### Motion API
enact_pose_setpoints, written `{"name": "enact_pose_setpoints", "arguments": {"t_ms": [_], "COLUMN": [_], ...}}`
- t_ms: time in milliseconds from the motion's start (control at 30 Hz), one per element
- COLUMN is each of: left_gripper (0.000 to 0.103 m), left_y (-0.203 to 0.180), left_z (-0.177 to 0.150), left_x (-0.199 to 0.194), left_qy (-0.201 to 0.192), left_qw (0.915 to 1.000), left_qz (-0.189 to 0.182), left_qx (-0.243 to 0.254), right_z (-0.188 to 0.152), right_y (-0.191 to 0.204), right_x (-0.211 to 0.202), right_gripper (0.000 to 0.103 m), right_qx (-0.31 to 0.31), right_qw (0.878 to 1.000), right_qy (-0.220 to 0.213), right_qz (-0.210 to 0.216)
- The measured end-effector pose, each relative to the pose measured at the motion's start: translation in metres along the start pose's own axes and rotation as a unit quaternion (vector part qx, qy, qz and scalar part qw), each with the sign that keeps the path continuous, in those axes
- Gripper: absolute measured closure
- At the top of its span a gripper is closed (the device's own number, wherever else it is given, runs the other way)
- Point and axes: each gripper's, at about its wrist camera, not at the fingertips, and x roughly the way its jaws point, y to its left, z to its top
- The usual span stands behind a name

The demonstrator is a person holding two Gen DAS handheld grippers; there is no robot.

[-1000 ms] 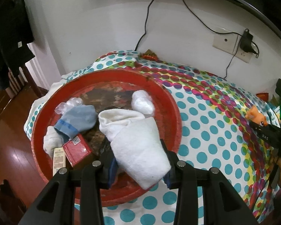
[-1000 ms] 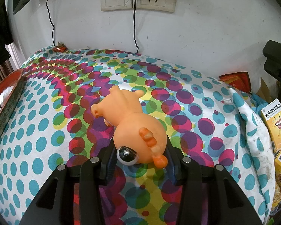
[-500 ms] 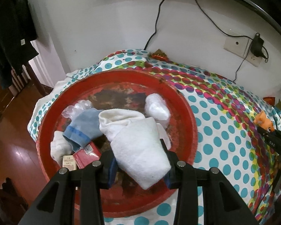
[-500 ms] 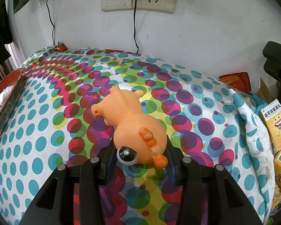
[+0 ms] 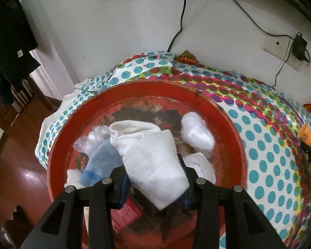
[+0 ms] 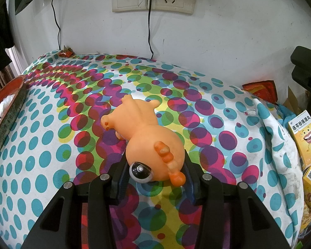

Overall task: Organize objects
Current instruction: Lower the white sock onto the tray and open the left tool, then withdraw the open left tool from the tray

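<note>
— While we look down along the left gripper (image 5: 155,184), what do we make of its pose?

— We see it tilted steeply down over the red basin (image 5: 234,137), its black fingers pinching a rolled white towel (image 5: 153,157) held above the basin's contents. The pads press into both sides of the soft roll.

— And the right gripper (image 6: 155,176)?

— We find it angled down too, low over the worktop, pinching the head of an orange rubber toy (image 6: 147,132). The toy's body stretches away from us and lies on the dotted cloth (image 6: 51,145).

— What can we say of textures?

— The towel is fluffy terry, folded into a thick cone. The basin is round, its red coat worn to dark patches in the middle. Inside we see a pale blue sock (image 5: 101,157), a crinkly clear bag (image 5: 93,137) at the left, a white cottony wad (image 5: 197,132) at the far right, and a red box (image 5: 124,213) at the near side. The toy is smooth and glossy, with a bulging black eye and a bumpy darker crest. The cloth is printed with teal, magenta and green dots.

— Any writing we can read?

— At the far right stands a yellow carton (image 6: 304,137) with a laughing cartoon face and Chinese characters; we cannot read them surely. Another box below it bears a QR code.
</note>
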Motion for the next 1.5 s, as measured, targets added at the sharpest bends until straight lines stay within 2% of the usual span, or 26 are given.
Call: {"name": "enact_pose_setpoints", "arguments": {"t_ms": [267, 600, 800, 867, 933, 1133, 1233, 1500], "left_gripper": [0.063, 0.061, 0.057, 0.052, 0.047, 0.045, 0.045, 0.045], "left_y": [0.013, 0.01, 0.013, 0.014, 0.014, 0.019, 0.018, -0.007], "left_z": [0.025, 0.033, 0.037, 0.036, 0.034, 0.029, 0.022, -0.017], "left_x": [0.026, 0.05, 0.053, 0.053, 0.051, 0.037, 0.025, -0.016], "left_qy": [0.019, 0.03, 0.033, 0.039, 0.038, 0.042, 0.034, 0.01], "left_qw": [0.9998, 0.9993, 0.9989, 0.9986, 0.9984, 0.9984, 0.9982, 0.9988], "left_qz": [0.004, 0.011, 0.033, 0.035, 0.04, 0.038, 0.048, 0.046], "left_qx": [0.004, 0.017, 0.006, 0.005, 0.006, -0.003, -0.005, 0.012], "right_z": [0.0, 0.0, 0.0, 0.0, 0.0, 0.0, -0.001, 0.0], "right_y": [0.0, 0.0, 0.0, 0.0, 0.0, 0.001, 0.001, 0.001], "right_x": [0.0, 0.0, 0.0, 0.0, 0.0, 0.0, 0.0, 0.0], "right_gripper": [0.06, 0.06, 0.06, 0.06, 0.06, 0.06, 0.06, 0.06], "right_qx": [0.0, 0.0, -0.001, -0.001, -0.001, -0.001, -0.001, -0.003], "right_qw": [1.0, 1.0, 1.0, 1.0, 1.0, 1.0, 1.0, 1.0], "right_qy": [0.0, 0.0, 0.0, 0.0, 0.0, 0.0, 0.0, 0.0], "right_qz": [-0.001, -0.001, -0.001, -0.001, -0.002, -0.002, -0.002, -0.004]}}
